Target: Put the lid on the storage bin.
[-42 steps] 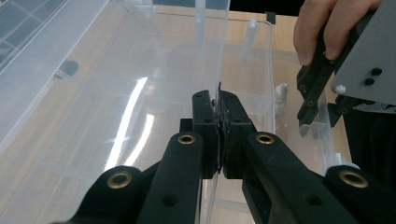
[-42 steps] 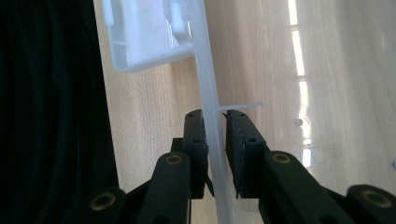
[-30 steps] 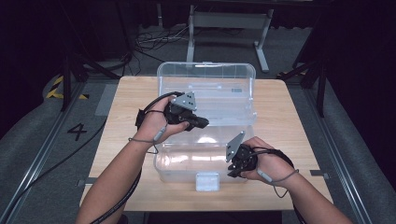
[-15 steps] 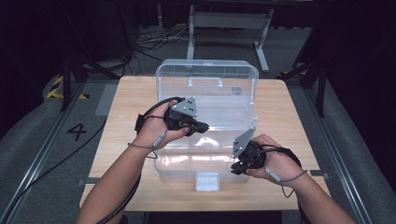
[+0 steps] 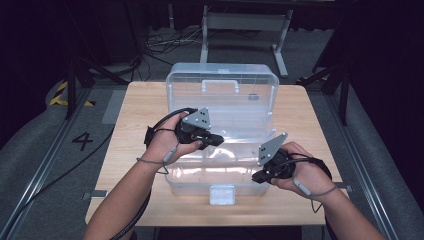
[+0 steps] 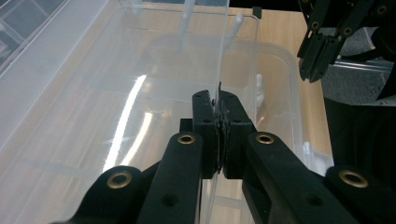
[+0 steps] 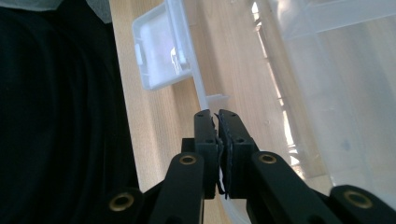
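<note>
The clear rectangular plastic storage box [image 5: 190,182] sits mid-tabletop w/ its long axis running left-right across the person's front. Its mouth faces up, and the clear lid [image 5: 220,107] is swung up at the far side w/ its white carry handle [image 5: 220,85] on top. The small white latch flap [image 5: 222,194] hangs on the near long wall and points at the person. Inside, a thin clear plastic wall [image 6: 223,46] stands on edge; it lies straight ahead of the left gripper [image 5: 217,141] and runs away from it. That gripper's jaws are pressed together on the wall's top edge, seen close in the left gripper view [image 6: 218,100]. The right gripper [image 5: 256,176] is at the near-right part of the box, just right of the latch. Its jaws have just been closing and now pinch the near rim [image 7: 196,84], which passes lengthwise between them in the right gripper view [image 7: 217,116], w/ the latch [image 7: 161,51] further along the same rim. So both grips lie along the box's long axis, not across it: left hand is nearer the box's middle, right hand nearer the front edge. My read: right steadies the base while left lifts or shifts the inner piece, so any pull should go up, square to that axis. The light wooden tabletop [image 5: 135,130] is bare round the box, and dark floor w/ cables lies beyond it.
</note>
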